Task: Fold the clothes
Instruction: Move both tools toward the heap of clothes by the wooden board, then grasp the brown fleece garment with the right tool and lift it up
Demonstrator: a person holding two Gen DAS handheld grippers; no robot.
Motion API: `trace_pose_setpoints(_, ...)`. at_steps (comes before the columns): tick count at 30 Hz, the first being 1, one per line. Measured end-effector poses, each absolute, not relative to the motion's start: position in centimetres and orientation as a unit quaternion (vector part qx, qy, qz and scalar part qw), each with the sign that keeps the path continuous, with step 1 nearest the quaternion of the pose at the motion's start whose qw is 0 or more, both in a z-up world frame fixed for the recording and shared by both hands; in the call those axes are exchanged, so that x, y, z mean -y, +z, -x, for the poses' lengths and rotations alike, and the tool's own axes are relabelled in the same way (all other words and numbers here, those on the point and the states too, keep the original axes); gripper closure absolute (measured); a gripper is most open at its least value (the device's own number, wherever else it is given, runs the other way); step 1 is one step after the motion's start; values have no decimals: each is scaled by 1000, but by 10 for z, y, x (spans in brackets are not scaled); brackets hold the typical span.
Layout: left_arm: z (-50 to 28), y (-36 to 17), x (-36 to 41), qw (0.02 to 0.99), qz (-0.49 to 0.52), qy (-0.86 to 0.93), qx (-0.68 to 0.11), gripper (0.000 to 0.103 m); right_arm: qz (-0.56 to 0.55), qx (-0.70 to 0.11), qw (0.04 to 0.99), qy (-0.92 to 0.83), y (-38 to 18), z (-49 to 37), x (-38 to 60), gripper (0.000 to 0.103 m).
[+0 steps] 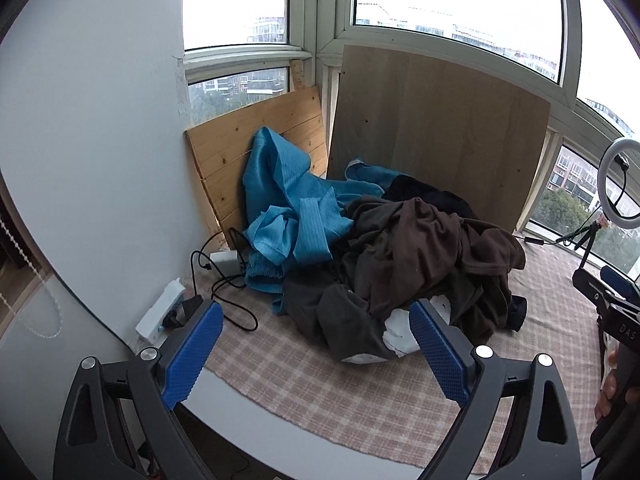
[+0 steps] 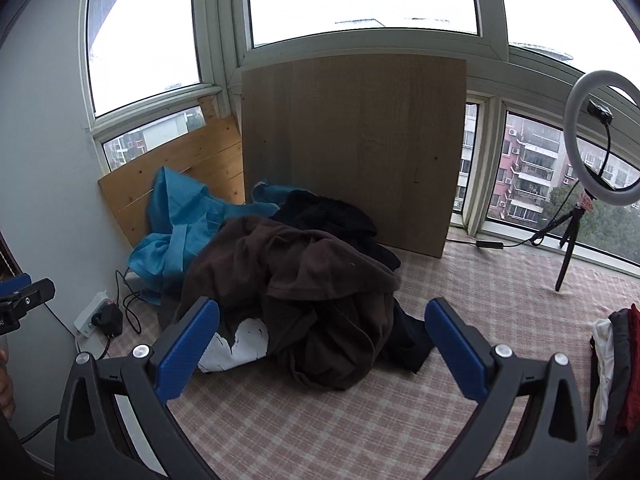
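A heap of unfolded clothes lies on a pink checked cloth (image 1: 320,392) (image 2: 340,432). On top is a brown garment (image 1: 424,248) (image 2: 296,264), with a grey piece (image 1: 344,320), a black one (image 2: 332,212) and a white printed patch (image 1: 400,332) (image 2: 236,344). A blue garment (image 1: 288,208) (image 2: 180,220) leans on the boards behind. My left gripper (image 1: 316,348) is open and empty just short of the heap. My right gripper (image 2: 322,344) is open and empty, with the heap's near edge seen between its fingers.
Two wooden boards (image 1: 436,136) (image 2: 352,144) lean against the windows. A white power strip (image 1: 160,312) (image 2: 90,316) with black cables sits at the left wall. A ring light on a tripod (image 2: 600,140) stands at right. Folded clothes (image 2: 616,368) lie at far right.
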State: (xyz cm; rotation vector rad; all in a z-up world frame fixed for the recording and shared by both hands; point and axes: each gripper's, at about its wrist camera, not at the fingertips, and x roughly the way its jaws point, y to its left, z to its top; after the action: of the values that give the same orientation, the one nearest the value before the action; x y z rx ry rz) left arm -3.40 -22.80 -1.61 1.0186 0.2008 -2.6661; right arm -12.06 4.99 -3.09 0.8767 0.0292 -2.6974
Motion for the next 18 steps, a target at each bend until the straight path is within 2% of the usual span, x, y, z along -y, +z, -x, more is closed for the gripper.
trace_pose_setpoints(11, 72, -19, 285, 132, -344, -928, -59, 8, -318, -24, 159, -934, -51, 179, 33, 0)
trace_pose_setpoints(18, 89, -30, 307, 122, -345, -928, -74, 8, -373, -47, 178, -909, -79, 241, 84, 0)
